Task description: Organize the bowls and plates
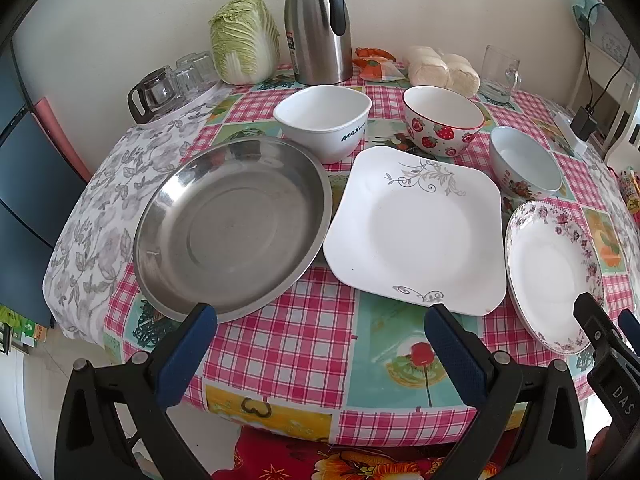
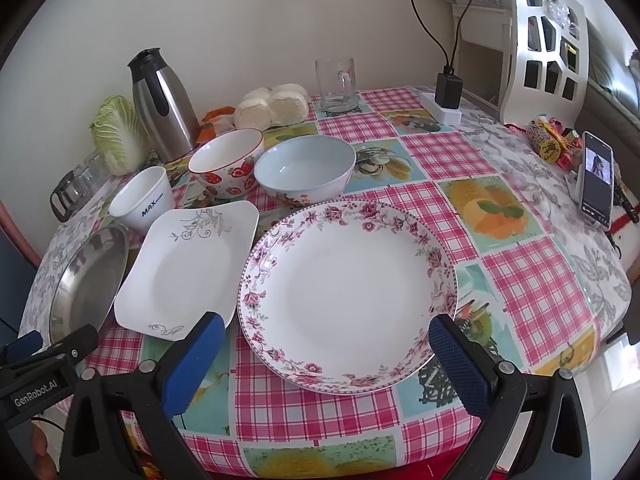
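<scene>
Your left gripper (image 1: 320, 316) and right gripper (image 2: 326, 326) both hang released over the near edge of the table (image 1: 288, 344), jaws spread wide and grasping nothing. Three plates lie in a row: steel plate (image 1: 232, 224), square plate (image 1: 416, 228), flowered plate (image 2: 348, 292), the last between your right fingers. Behind them stand a white bowl (image 1: 324, 120), strawberry bowl (image 1: 442, 120) and pale blue bowl (image 2: 306, 170).
</scene>
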